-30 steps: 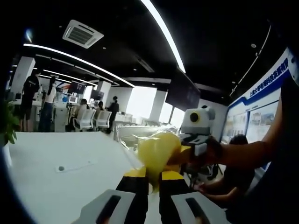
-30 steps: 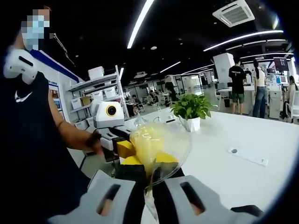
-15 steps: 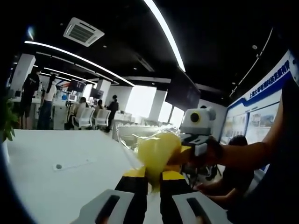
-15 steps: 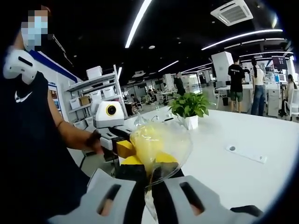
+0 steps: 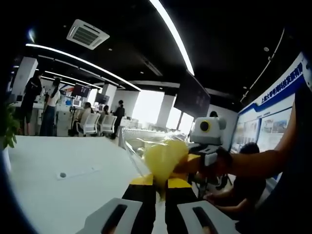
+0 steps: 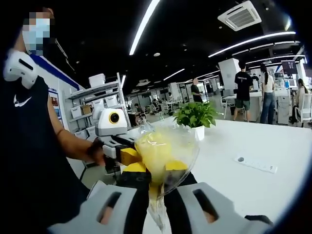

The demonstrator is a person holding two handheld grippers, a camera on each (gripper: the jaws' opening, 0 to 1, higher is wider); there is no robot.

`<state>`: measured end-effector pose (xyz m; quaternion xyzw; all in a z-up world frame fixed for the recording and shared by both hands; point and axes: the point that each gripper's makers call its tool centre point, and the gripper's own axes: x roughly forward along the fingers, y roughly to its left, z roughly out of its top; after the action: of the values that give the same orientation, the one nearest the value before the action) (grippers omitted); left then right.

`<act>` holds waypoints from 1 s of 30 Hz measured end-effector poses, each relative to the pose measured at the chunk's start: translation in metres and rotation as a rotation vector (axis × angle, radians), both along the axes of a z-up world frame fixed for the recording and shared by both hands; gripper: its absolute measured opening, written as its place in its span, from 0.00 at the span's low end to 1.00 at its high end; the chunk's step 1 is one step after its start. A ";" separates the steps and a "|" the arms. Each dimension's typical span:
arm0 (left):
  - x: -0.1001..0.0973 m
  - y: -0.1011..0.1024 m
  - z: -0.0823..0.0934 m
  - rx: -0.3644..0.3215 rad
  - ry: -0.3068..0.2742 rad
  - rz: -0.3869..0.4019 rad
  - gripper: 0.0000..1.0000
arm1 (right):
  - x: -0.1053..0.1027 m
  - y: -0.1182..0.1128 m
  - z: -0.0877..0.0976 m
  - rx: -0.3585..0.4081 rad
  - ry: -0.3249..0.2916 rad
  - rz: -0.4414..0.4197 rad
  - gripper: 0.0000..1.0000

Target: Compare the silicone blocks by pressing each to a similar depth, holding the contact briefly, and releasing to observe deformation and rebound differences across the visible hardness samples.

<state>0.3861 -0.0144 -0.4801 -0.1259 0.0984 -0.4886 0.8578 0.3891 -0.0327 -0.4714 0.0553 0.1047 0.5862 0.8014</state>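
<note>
A clear plastic bag (image 5: 146, 146) with a yellow silicone block (image 5: 163, 155) inside hangs in the air between both grippers. My left gripper (image 5: 160, 183) is shut on the bag's lower edge. The right gripper (image 5: 191, 160) comes in from the right and pinches the bag's far side, a hand behind it. In the right gripper view the same bag (image 6: 180, 146) and yellow block (image 6: 157, 148) sit just above my right gripper (image 6: 156, 187), which is shut on the plastic. The left gripper (image 6: 132, 162) grips the bag from the left.
A white table (image 5: 58, 195) spreads below, with a small round socket (image 5: 62, 174) set in it. A potted plant (image 6: 195, 114) stands on the table (image 6: 243, 180). Shelves (image 6: 97, 105) line the wall on the left. The person's dark-clothed body (image 6: 29, 161) is close. People stand far off.
Both views have shifted slightly with the hands. The bag stays pinched between the two grippers, and the yellow block inside sits much as before.
</note>
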 end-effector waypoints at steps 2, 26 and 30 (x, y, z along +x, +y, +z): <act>0.000 0.000 0.002 -0.011 0.003 -0.003 0.01 | 0.001 0.000 0.003 -0.017 -0.018 -0.006 0.11; 0.005 -0.016 0.014 -0.037 0.063 -0.048 0.01 | 0.033 -0.070 0.011 -0.044 -0.071 -0.307 0.97; 0.011 -0.018 0.013 -0.041 0.094 -0.051 0.01 | 0.028 -0.083 0.002 -0.070 -0.077 -0.327 0.97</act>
<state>0.3972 -0.0327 -0.4674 -0.1639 0.1317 -0.5056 0.8368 0.4166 -0.1158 -0.4695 0.0215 0.0839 0.4456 0.8910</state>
